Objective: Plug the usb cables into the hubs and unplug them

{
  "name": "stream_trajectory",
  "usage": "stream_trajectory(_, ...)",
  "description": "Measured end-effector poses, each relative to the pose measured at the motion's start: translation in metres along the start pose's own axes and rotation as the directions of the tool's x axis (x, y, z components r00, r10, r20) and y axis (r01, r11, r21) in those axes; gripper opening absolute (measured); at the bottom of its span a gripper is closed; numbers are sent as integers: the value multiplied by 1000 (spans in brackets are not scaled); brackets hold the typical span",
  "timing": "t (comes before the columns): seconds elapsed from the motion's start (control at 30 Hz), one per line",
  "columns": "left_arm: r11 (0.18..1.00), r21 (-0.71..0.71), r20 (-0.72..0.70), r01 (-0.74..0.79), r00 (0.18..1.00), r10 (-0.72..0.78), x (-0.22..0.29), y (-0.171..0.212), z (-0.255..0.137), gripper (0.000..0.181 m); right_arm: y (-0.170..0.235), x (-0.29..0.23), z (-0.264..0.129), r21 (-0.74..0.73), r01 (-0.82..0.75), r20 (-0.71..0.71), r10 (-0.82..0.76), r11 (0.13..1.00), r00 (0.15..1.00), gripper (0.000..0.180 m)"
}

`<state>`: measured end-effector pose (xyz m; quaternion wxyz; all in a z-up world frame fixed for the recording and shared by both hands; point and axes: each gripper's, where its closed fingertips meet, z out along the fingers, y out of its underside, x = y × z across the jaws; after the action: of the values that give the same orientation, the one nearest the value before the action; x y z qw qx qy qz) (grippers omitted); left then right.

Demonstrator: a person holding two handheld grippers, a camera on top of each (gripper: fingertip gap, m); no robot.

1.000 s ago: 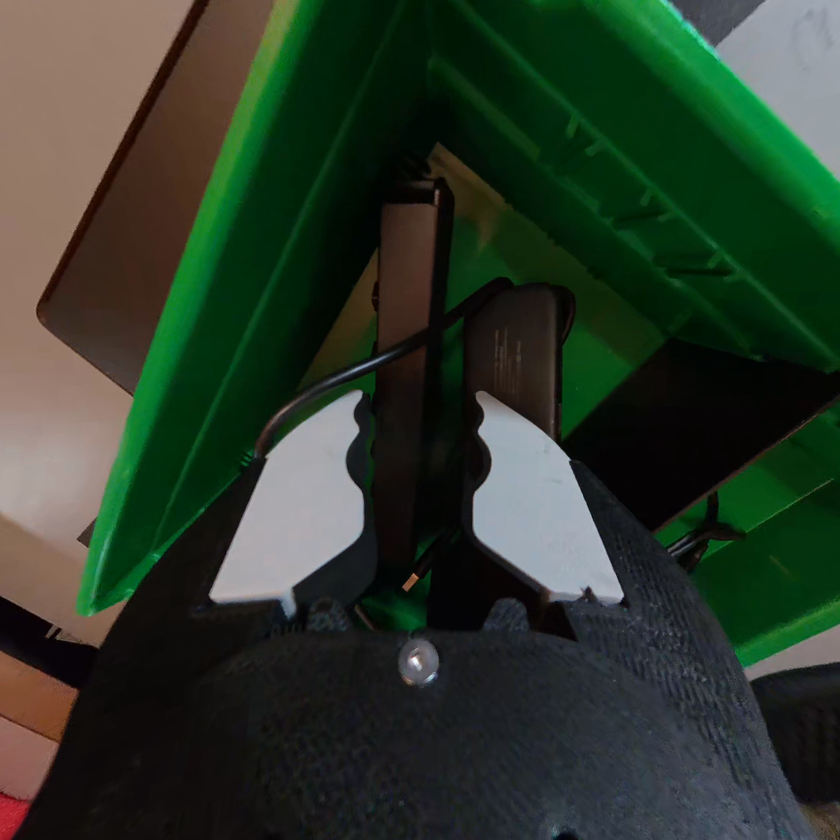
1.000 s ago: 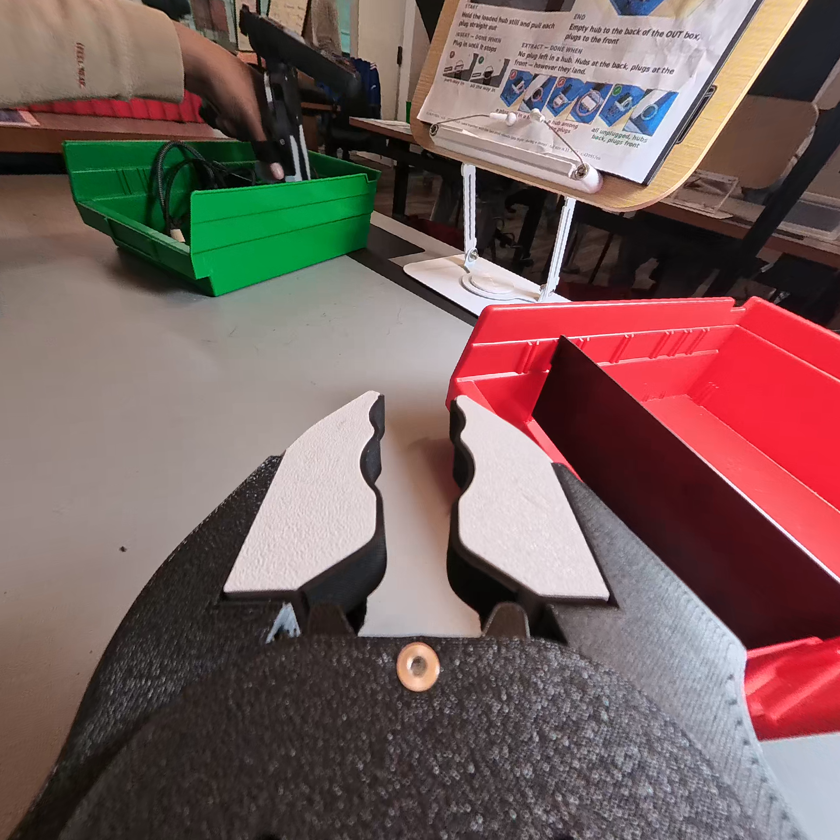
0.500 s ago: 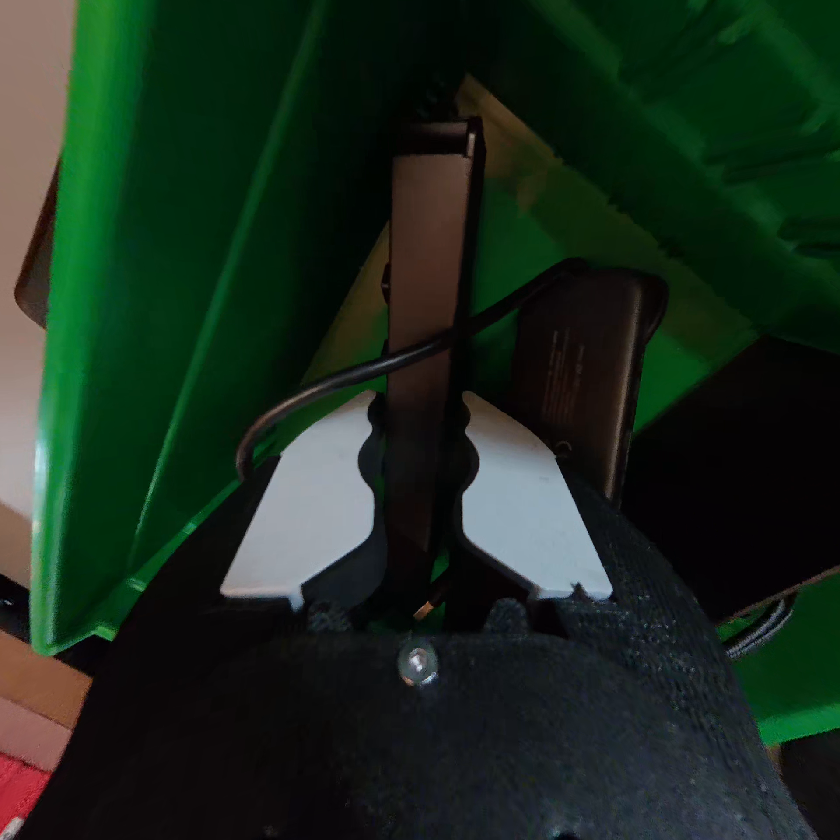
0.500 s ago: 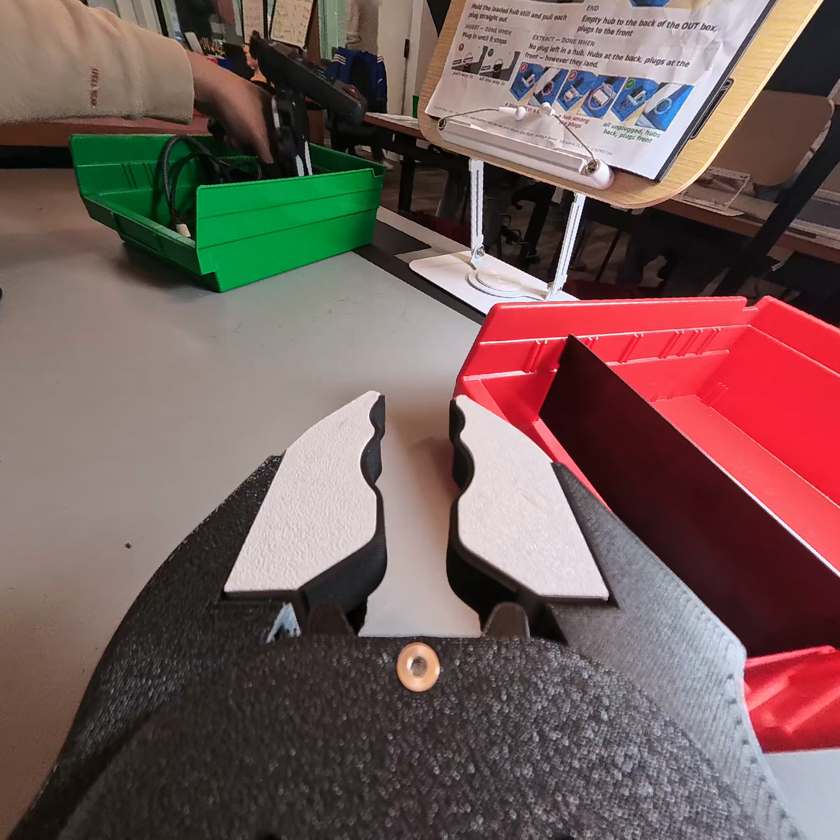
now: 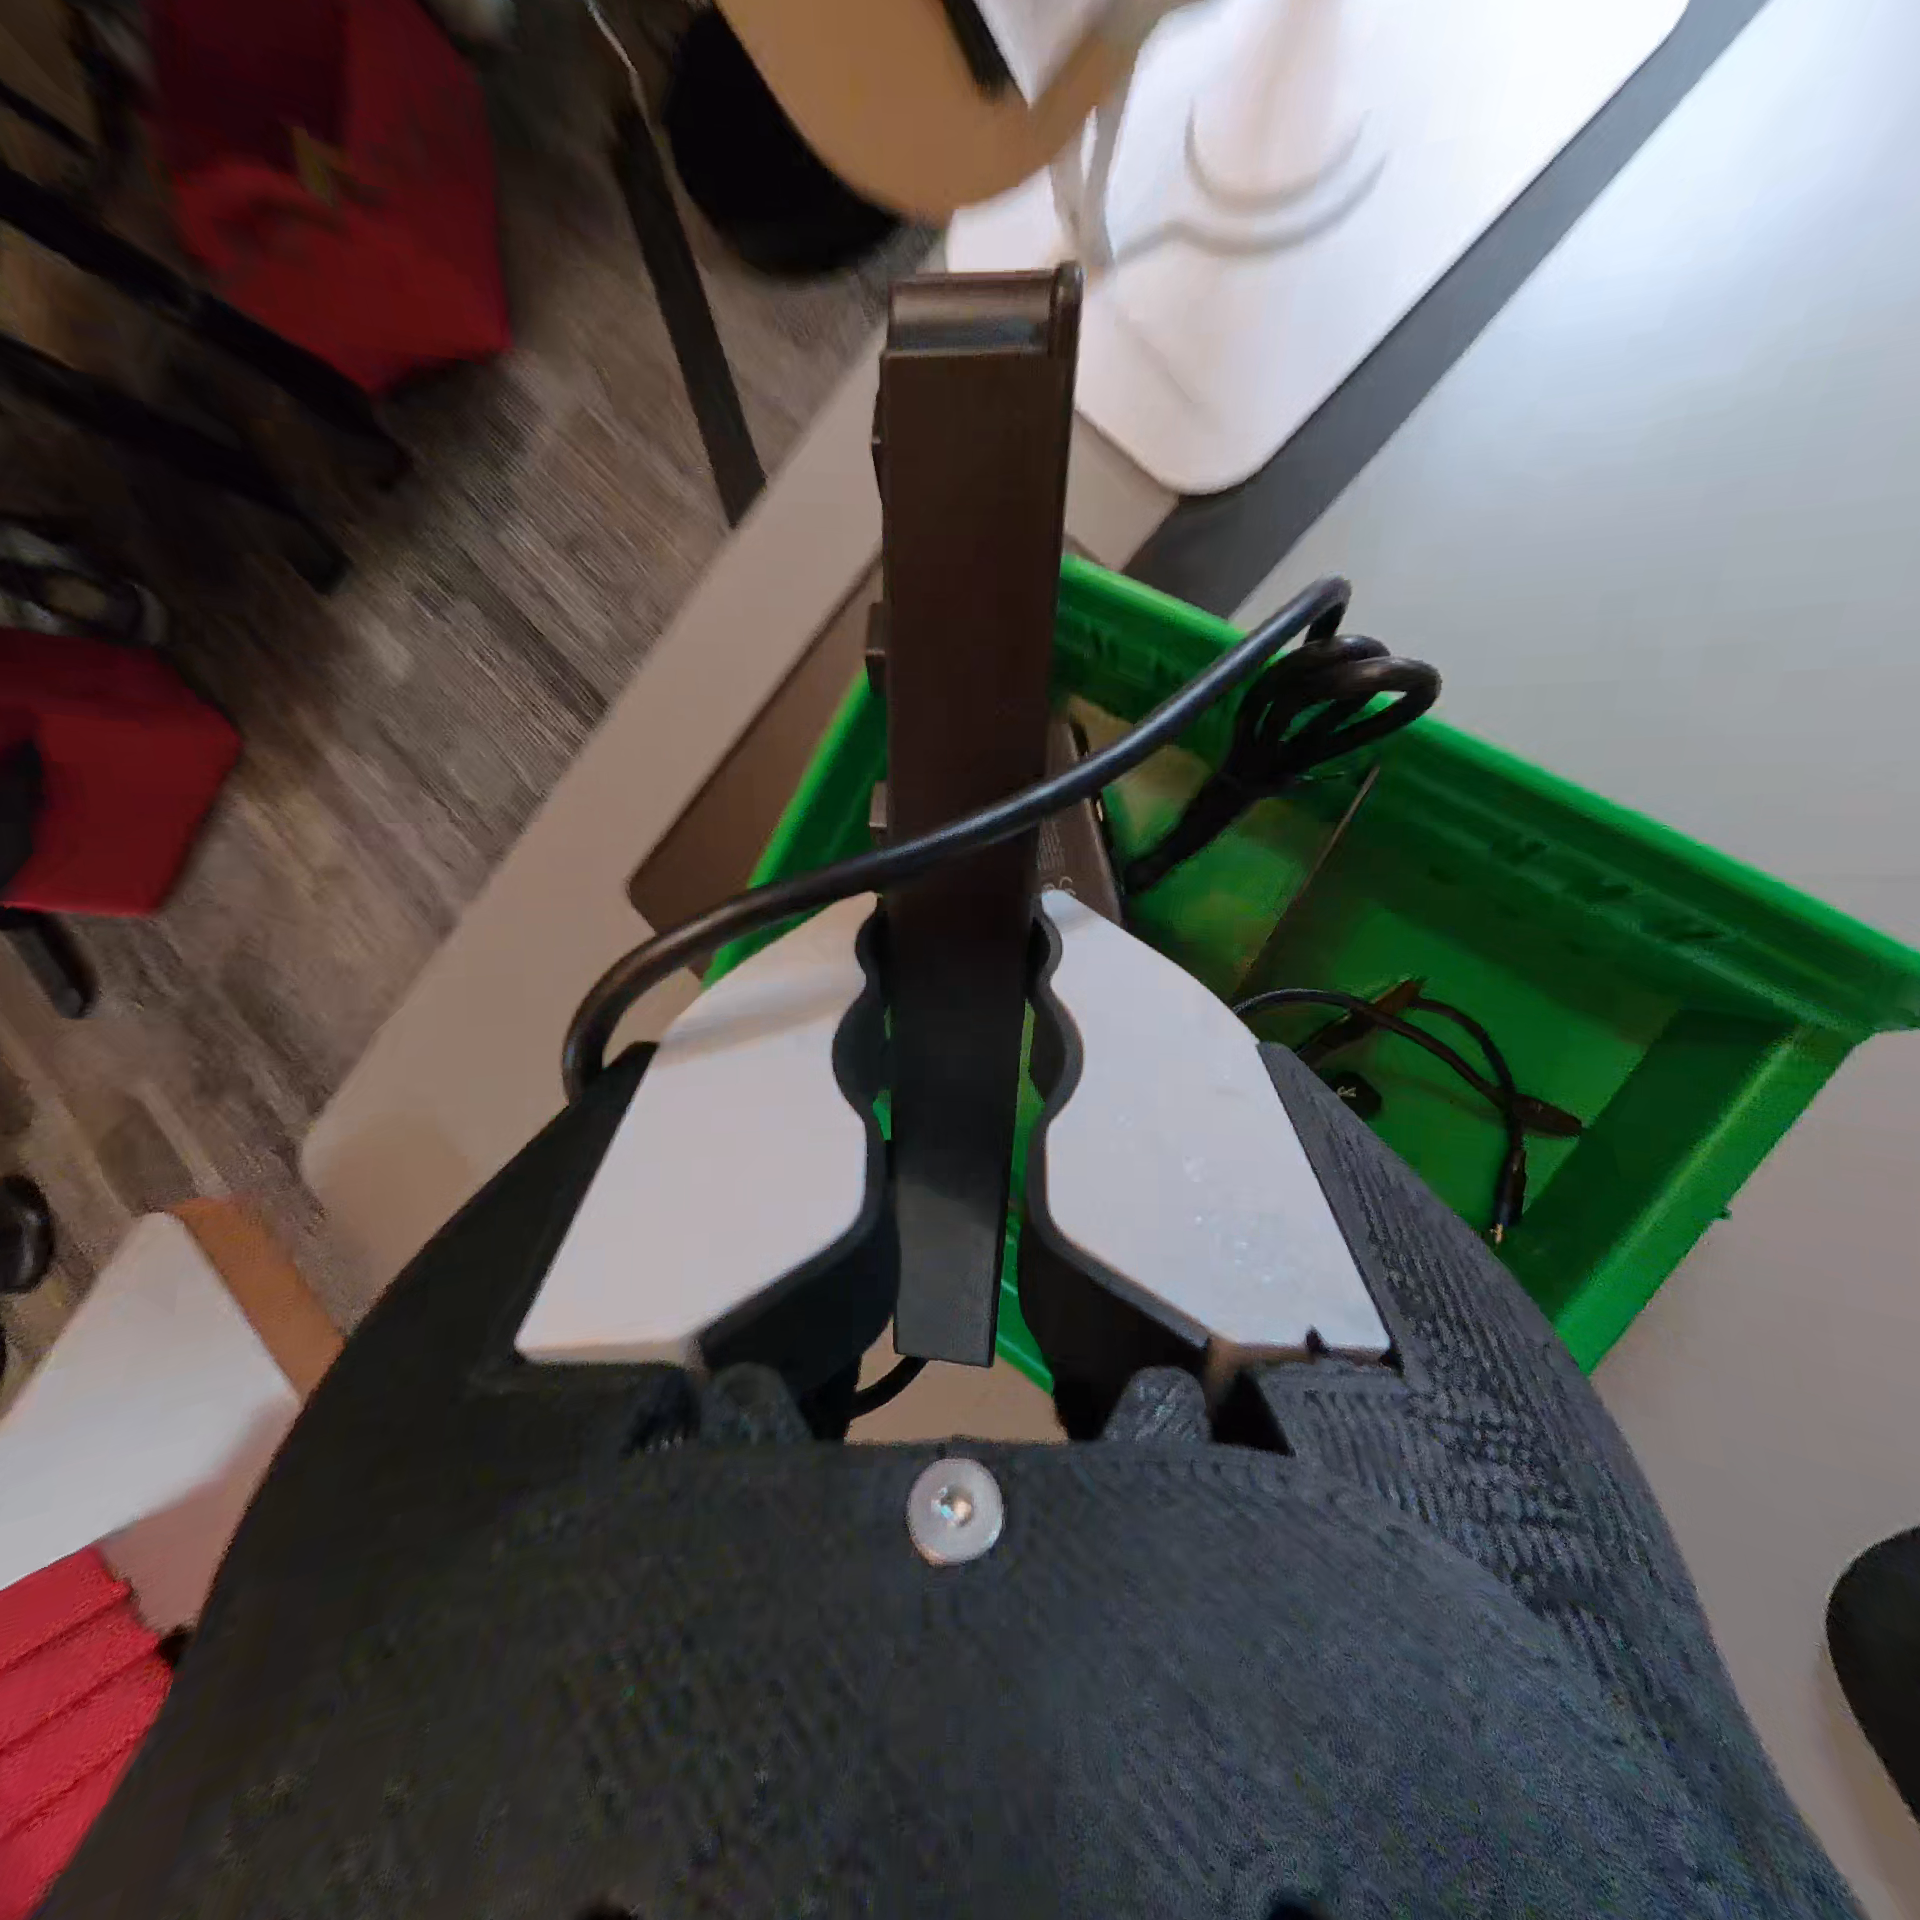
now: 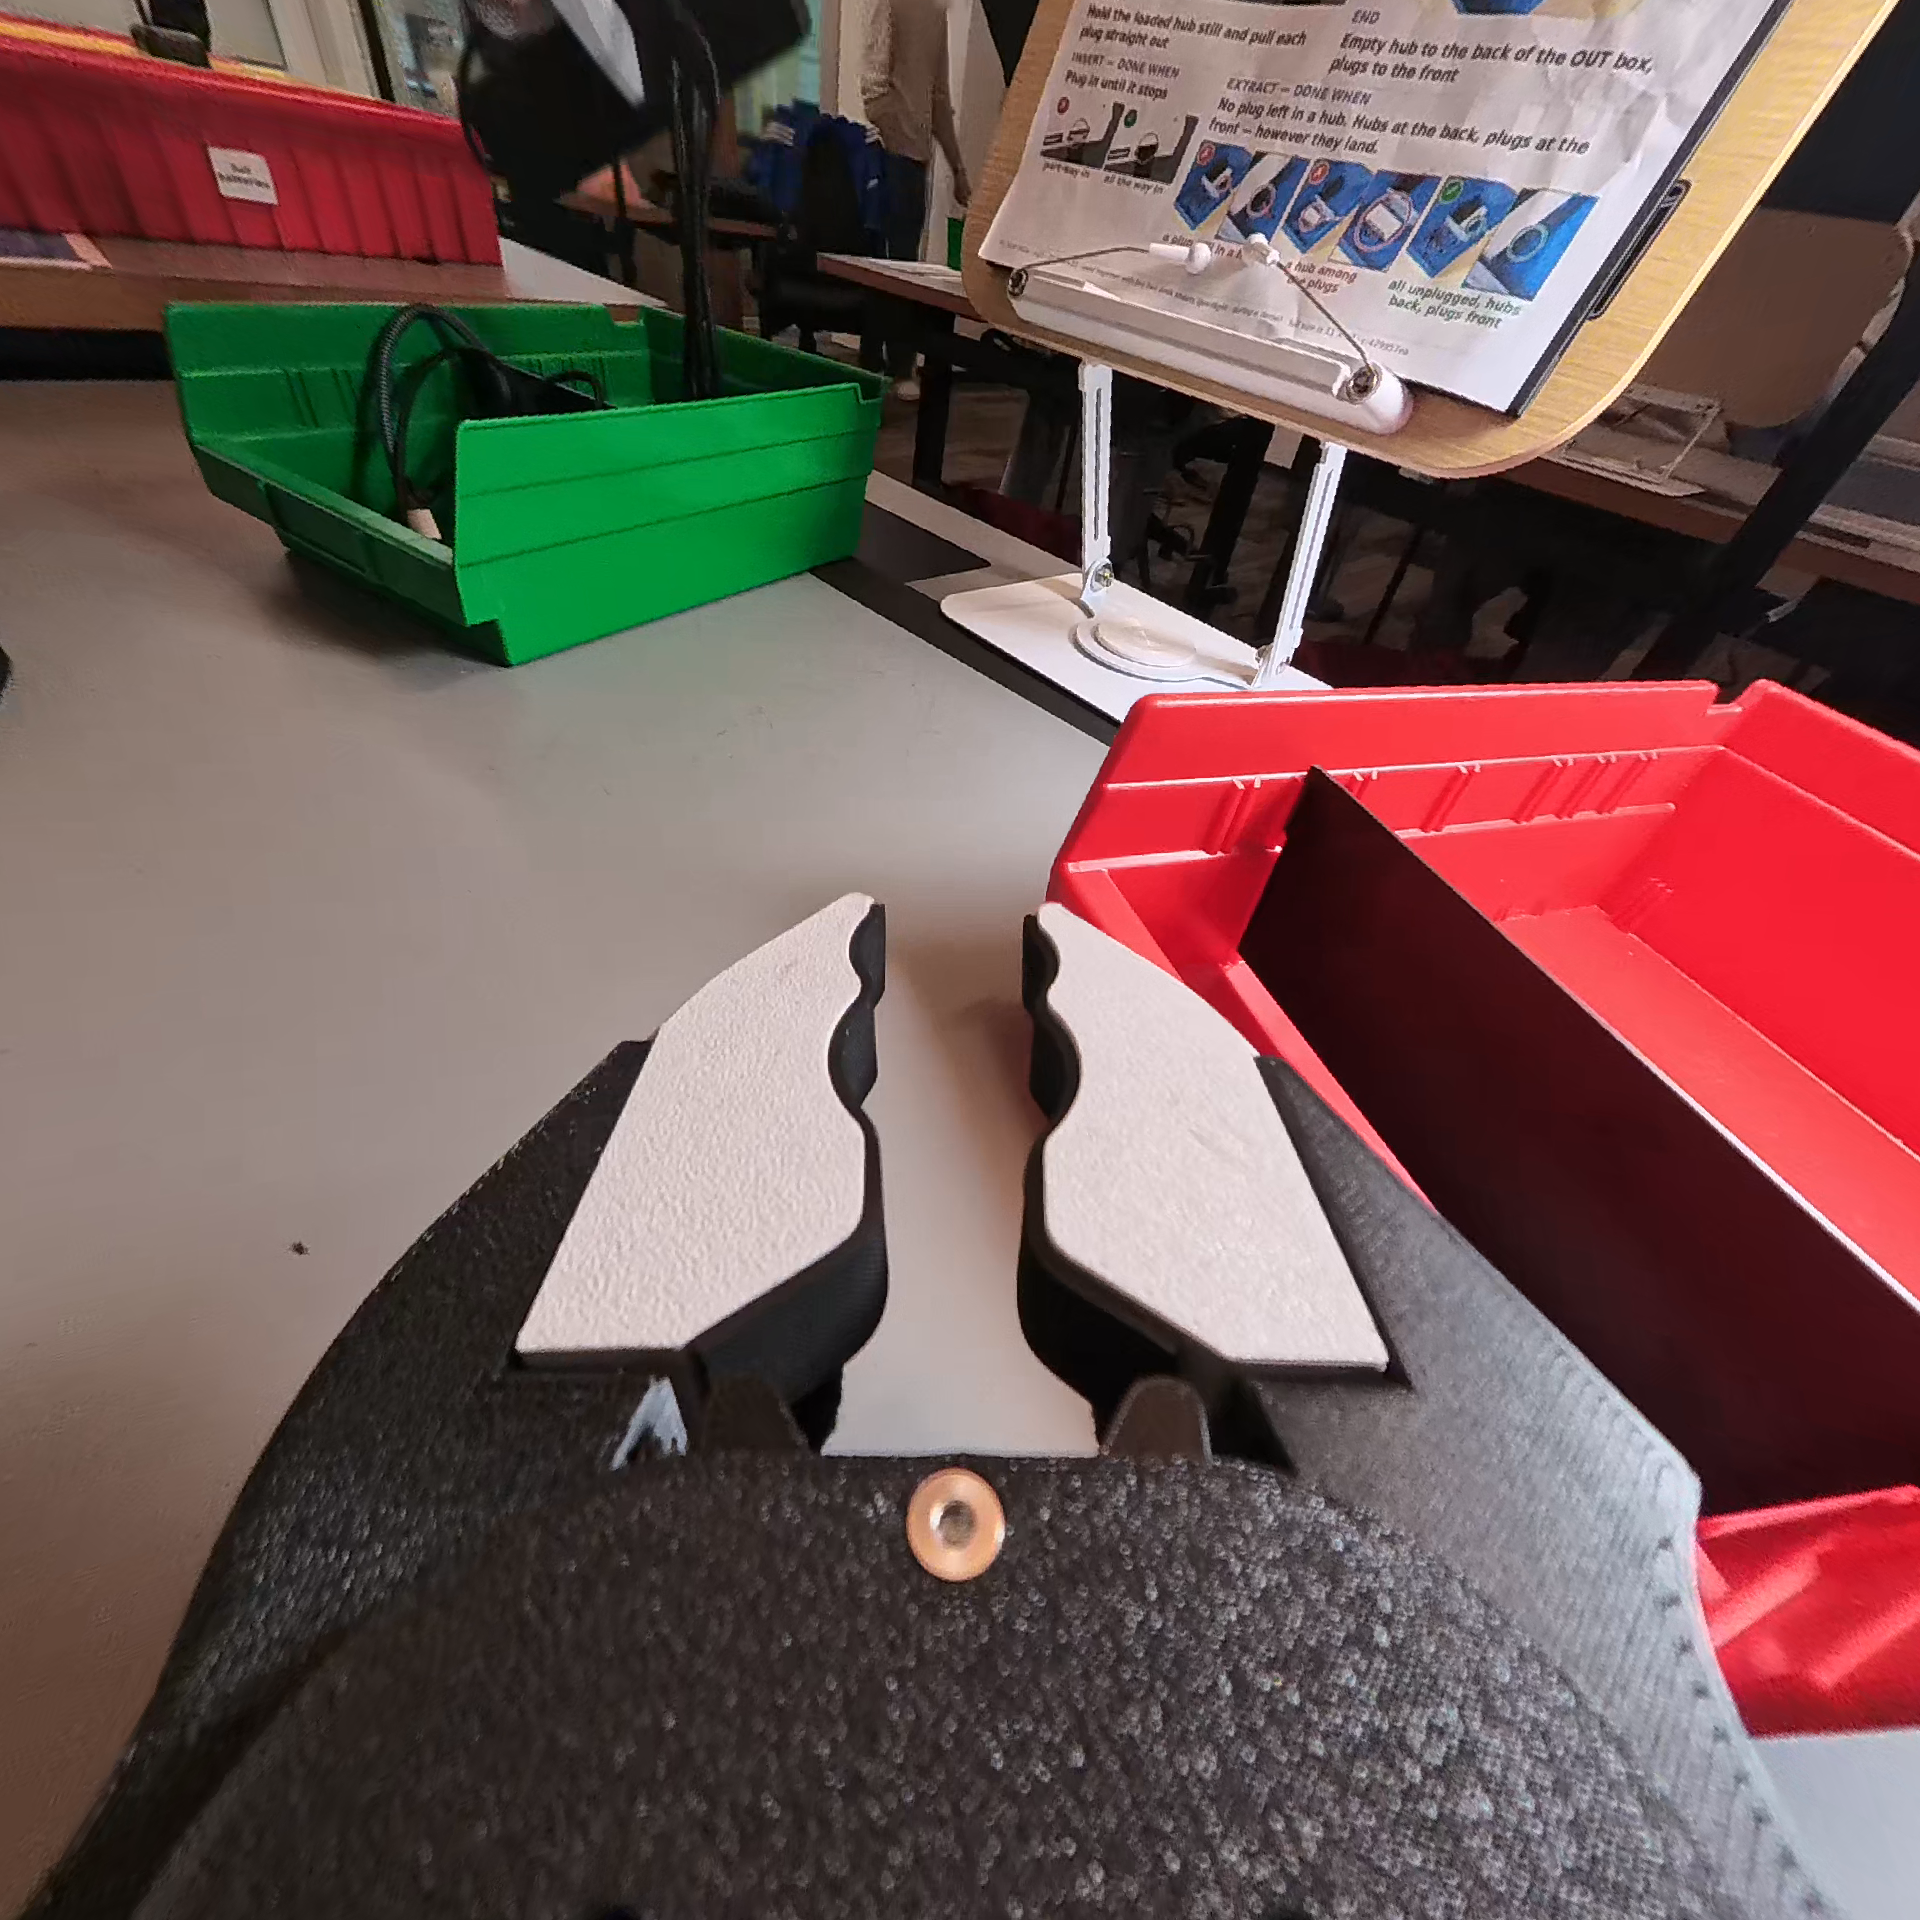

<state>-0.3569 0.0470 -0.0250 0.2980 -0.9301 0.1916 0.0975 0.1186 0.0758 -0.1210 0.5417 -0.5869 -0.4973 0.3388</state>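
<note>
Left gripper (image 5: 958,940) was clamped on a long dark USB hub (image 5: 971,748), its two white pads pressed against the hub's sides, and I saw the hub standing end-on above the green bin (image 5: 1621,1101). One black cable (image 5: 1049,800) crossed in front of the hub and curved down past the left pad. More coiled black cables (image 5: 1340,696) lay in the green bin, on both sides of its divider, with loose plugs in the nearer compartment.

My right gripper (image 6: 954,945) hovered low over the grey table (image 6: 364,883) with its pads apart and nothing between them. Just to its right sat the red bin (image 6: 1558,790), split by a black divider (image 6: 1507,1039). Behind it stood a white stand (image 6: 1101,623) carrying an instruction sheet (image 6: 1351,156) on a wooden board.
</note>
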Motion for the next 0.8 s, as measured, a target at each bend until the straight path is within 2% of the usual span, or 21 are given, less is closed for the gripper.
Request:
stream_trajectory(0.23,969,243,166,-45,986,4,-7,-29,-94,24,-8,-1,1,36,-41,9,40,999,999,25)
stream_trajectory(0.37,923,380,118,-54,993,9,21,-38,-126,24,-28,-12,2,93,-53,41,49,994,998,25)
stream_trajectory(0.57,793,609,-119,-22,986,119,121,-56,-144,24,-92,-58,17,202,-27,187,-11,979,982,27)
stream_trajectory(0.7,705,709,-242,-7,937,253,207,-65,-140,24,-143,-101,33,255,4,310,-86,967,947,33)
stream_trajectory(0.8,640,768,-299,0,884,359,267,-71,-136,24,-182,-134,40,312,20,387,-147,950,910,44)
